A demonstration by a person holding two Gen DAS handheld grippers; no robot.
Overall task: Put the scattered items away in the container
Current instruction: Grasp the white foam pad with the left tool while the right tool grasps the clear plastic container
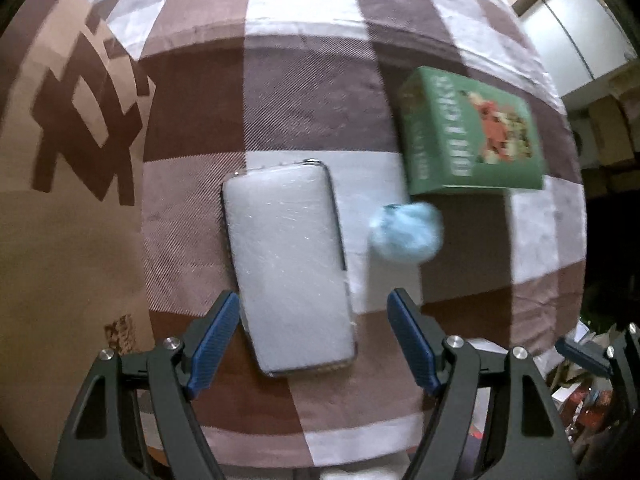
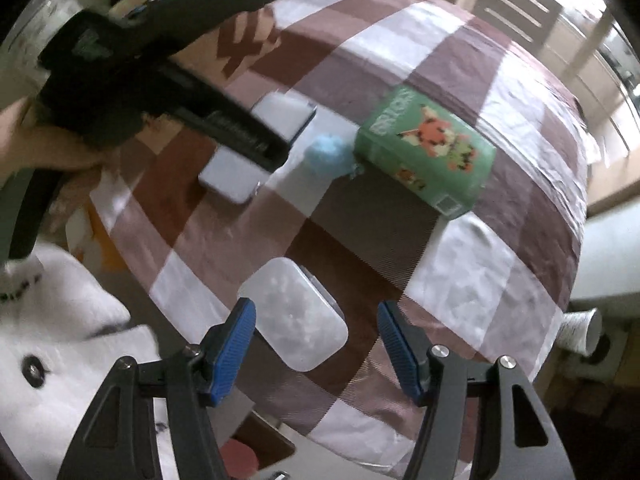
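Hidden or unclear: both views are smeared by motion blur; the print on the green box [image 1: 472,132] cannot be read with certainty, and the blue fluffy ball [image 1: 406,231] is only a soft blob.
Cut off: the cardboard box [image 1: 68,184] runs out of the left wrist view at the left, so its opening does not show; in the right wrist view the left gripper's body covers the middle of the phone [image 2: 256,148].
Phone: a flat slab with a pale, glare-washed face, lying on the checked tablecloth [image 1: 304,96]; its long axis runs from near the left gripper [image 1: 314,340] away and slightly to the left in the left wrist view.
Left gripper: jaws apart, one blue pad on each side of the phone's near end; the left pad [image 1: 214,344] sits just beside the phone's edge, and contact cannot be told; the right pad is clearly away from it.
Right gripper [image 2: 316,354]: jaws apart, pads straddling the near part of a small translucent case [image 2: 296,316] without pressing it.
Case: rounded rectangle, flat on the cloth, long axis slanting from upper left to lower right in the right wrist view.
Green box: lies flat beyond the ball, its picture side up, just beside the ball.
Person: a hand [image 2: 52,148] holds the left gripper; a white garment [image 2: 76,344] fills the lower left.
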